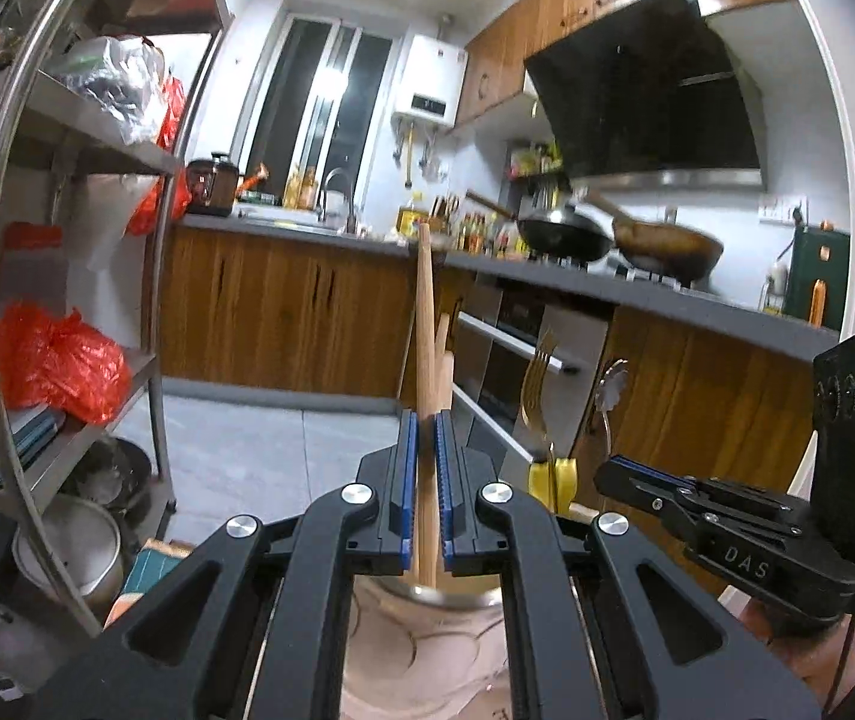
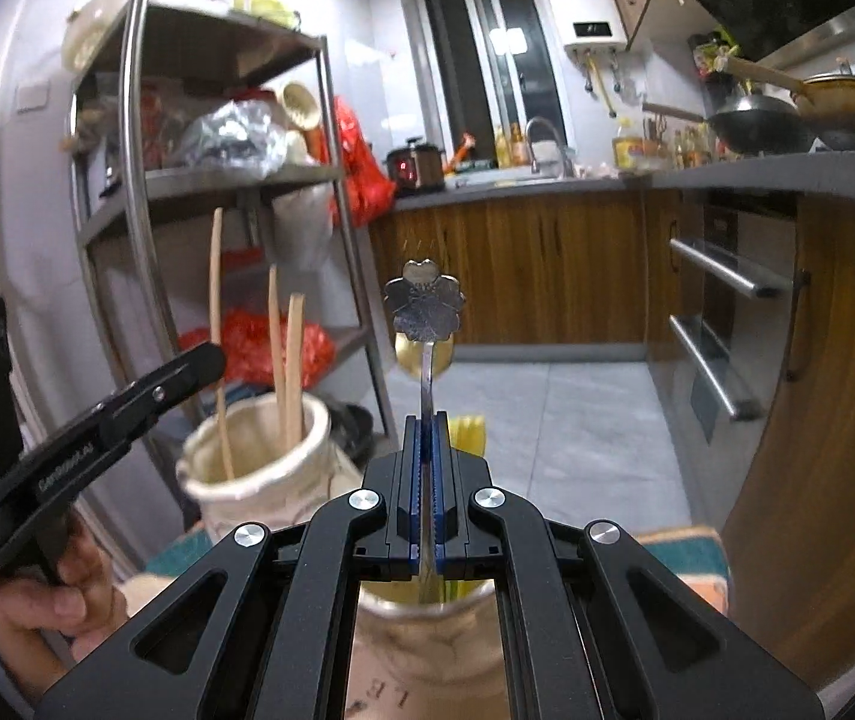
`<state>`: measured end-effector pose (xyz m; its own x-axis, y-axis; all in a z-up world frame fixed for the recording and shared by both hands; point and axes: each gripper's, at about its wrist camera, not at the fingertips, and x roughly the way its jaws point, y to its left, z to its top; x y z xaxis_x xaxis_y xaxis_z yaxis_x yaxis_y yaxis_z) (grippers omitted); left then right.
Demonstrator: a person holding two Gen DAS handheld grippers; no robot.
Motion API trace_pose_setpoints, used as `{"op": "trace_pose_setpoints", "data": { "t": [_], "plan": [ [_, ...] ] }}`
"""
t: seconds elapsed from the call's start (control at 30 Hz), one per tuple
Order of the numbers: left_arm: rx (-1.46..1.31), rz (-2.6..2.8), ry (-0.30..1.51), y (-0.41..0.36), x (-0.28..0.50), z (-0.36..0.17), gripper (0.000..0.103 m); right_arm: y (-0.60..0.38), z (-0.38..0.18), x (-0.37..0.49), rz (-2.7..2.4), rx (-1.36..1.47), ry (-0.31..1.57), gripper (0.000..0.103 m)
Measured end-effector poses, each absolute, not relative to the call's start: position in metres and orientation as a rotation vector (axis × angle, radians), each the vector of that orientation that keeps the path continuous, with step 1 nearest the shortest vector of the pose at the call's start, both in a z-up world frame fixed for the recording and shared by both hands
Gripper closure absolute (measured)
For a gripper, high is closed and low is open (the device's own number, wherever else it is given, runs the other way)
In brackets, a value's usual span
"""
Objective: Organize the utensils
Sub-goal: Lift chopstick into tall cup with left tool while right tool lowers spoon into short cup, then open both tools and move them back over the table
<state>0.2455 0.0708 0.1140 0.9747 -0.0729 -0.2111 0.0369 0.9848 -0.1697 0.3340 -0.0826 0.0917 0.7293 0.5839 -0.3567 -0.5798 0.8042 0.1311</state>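
My left gripper (image 1: 425, 420) is shut on a tall wooden chopstick (image 1: 425, 312) that stands upright, its lower end inside a cream jar (image 1: 427, 624). Shorter chopsticks (image 2: 284, 360) stand in that same jar (image 2: 235, 498), and the left gripper (image 2: 211, 357) comes in from the left. My right gripper (image 2: 425, 420) is shut on the thin handle of a silver spoon with a flower-shaped end (image 2: 424, 303), held upright over a second cream jar (image 2: 427, 648). That jar holds yellow-handled pieces (image 2: 468, 432). A gold fork (image 1: 538, 384) stands by the right gripper (image 1: 607, 471).
A metal shelf rack (image 2: 139, 180) with red bags (image 1: 61, 360) stands close on the left. A wooden counter (image 1: 697, 306) with two woks (image 1: 565, 234) and oven drawer handles (image 2: 721, 276) runs along the right. Grey floor tiles (image 2: 547, 420) lie between them. The jars stand on a teal-edged mat (image 2: 679, 546).
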Motion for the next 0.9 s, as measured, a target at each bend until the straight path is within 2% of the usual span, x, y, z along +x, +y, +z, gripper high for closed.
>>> {"op": "trace_pose_setpoints", "data": {
  "t": [0.2, 0.57, 0.7, 0.77, 0.8, 0.9],
  "plan": [
    [-0.133, -0.042, 0.314, 0.068, 0.261, 0.106, 0.097, -0.074, 0.084, 0.339, 0.641, -0.018, 0.445, 0.099],
    [-0.081, -0.025, 0.326, 0.064, 0.265, 0.103, 0.096, -0.072, 0.081, 0.342, 0.647, -0.028, 0.465, 0.099],
    [-0.079, -0.023, 0.326, 0.064, 0.264, 0.104, 0.083, -0.072, 0.081, 0.342, 0.644, -0.027, 0.466, 0.099],
    [-0.079, -0.023, 0.32, 0.065, 0.263, 0.105, 0.079, -0.072, 0.081, 0.342, 0.645, -0.027, 0.466, 0.099],
    [-0.079, -0.022, 0.315, 0.065, 0.262, 0.107, 0.078, -0.072, 0.082, 0.342, 0.642, -0.027, 0.464, 0.097],
    [-0.074, -0.019, 0.302, 0.067, 0.258, 0.109, 0.065, -0.072, 0.083, 0.339, 0.638, -0.027, 0.453, 0.092]
  ]
}}
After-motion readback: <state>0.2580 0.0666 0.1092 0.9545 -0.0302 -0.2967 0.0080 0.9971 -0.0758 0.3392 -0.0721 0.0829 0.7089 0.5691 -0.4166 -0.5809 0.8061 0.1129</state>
